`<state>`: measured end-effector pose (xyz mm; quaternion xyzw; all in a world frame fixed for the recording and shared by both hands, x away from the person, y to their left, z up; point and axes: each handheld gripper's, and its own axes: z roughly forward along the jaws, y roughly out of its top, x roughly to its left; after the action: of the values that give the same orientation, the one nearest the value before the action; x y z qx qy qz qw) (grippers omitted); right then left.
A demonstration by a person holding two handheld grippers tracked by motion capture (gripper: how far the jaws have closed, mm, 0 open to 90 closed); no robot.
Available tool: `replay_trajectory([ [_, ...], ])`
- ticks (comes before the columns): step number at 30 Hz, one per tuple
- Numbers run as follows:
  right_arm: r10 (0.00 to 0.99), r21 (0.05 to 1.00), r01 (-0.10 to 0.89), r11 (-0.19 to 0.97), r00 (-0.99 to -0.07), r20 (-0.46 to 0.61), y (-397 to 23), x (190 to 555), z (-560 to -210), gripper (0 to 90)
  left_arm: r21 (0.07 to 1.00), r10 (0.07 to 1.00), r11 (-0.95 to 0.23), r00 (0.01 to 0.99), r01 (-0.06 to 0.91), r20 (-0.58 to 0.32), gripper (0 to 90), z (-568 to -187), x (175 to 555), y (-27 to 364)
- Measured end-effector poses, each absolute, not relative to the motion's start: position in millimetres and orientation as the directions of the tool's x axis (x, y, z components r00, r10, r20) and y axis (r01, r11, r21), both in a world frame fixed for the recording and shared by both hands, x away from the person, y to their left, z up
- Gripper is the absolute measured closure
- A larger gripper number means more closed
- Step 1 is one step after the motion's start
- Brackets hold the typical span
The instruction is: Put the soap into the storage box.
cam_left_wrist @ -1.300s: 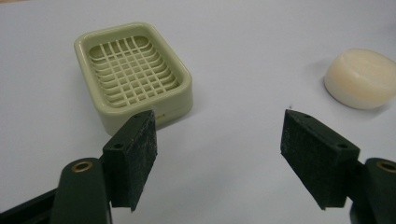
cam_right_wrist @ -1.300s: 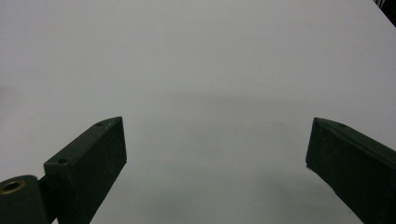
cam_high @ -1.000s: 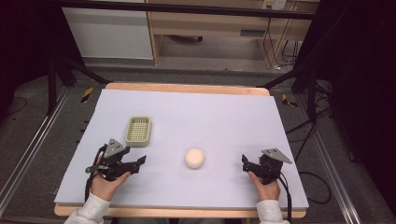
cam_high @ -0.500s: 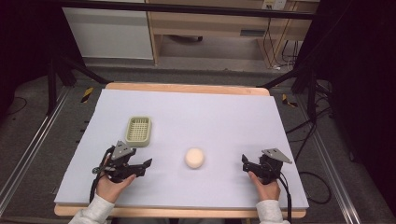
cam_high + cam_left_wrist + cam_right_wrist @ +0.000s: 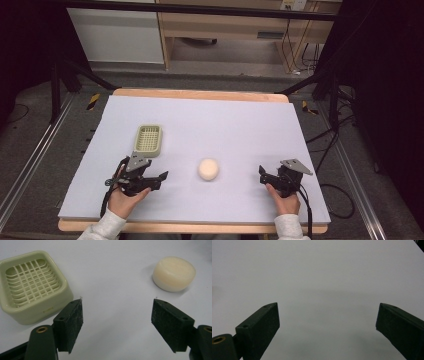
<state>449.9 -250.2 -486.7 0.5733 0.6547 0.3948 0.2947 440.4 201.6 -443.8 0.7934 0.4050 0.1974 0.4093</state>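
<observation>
The left gripper (image 5: 117, 325) is released, jaws apart with nothing between them. The soap bar (image 5: 174, 273) lies ahead of the right-hand pad, well apart; the soap dish (image 5: 32, 285) sits just beyond the other pad, empty. The right gripper (image 5: 327, 327) is also released, over the bare table (image 5: 317, 272). Judged status: no pickup made yet; grasp and placement remain.
</observation>
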Motion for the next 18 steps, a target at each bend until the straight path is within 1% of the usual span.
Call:
replay_trajectory([
  [11, 0.984, 0.857, 0.514, 0.036, -0.170, 0.060, -250, 450, -487, 5.4, 0.806, 0.785, -0.369, 0.620, 0.462, 0.004, 25.0, -442, 440, 191],
  [18, 0.983, 0.855, 0.516, 0.042, -0.174, 0.057, -250, 450, -487, 5.4, 0.805, 0.780, -0.372, 0.626, 0.461, 0.002, 24.9, -442, 443, 186],
])
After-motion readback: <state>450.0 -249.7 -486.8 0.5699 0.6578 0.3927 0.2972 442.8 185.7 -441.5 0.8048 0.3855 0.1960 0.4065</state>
